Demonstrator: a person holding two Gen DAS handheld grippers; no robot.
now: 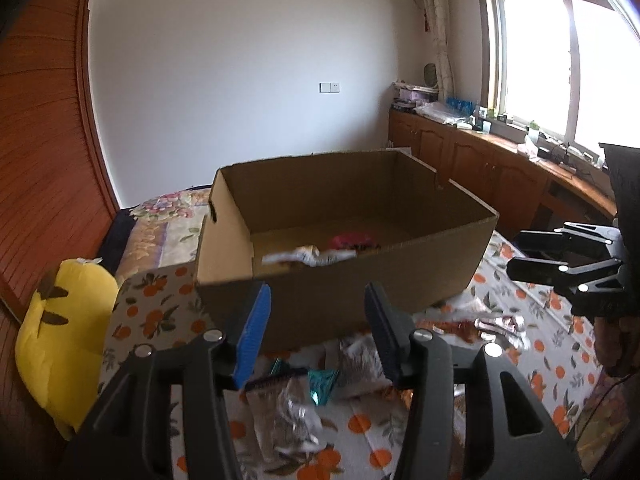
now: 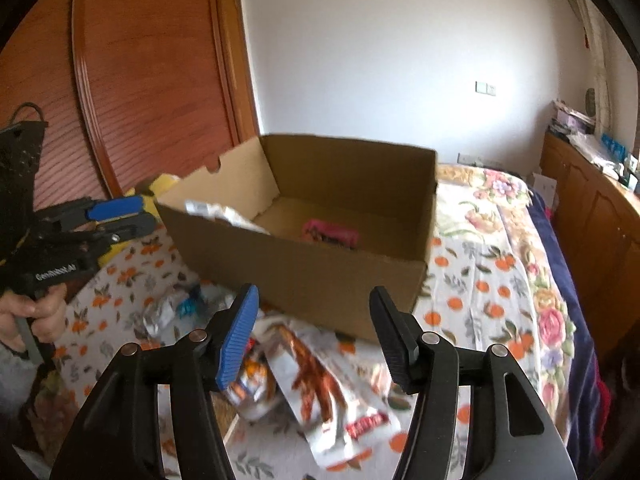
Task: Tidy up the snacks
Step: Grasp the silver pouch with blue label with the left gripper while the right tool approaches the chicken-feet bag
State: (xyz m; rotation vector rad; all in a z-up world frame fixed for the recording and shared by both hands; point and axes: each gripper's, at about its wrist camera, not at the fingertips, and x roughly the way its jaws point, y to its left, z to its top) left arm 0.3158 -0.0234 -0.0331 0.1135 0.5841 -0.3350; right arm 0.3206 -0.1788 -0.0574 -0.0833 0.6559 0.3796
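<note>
Between the parted, empty fingers of the right claw lies a brown-printed snack pouch on the bed, before the cardboard box. Light, crinkly and slippery foil; pinch a flat sealed edge. Left claw, likewise released, hovers level over silver packets, both pointing boxward.

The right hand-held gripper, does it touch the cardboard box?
Apart. In the left wrist view the right hand-held gripper hangs open in the air beside the cardboard box, with the patterned bedcover showing between them.
</note>
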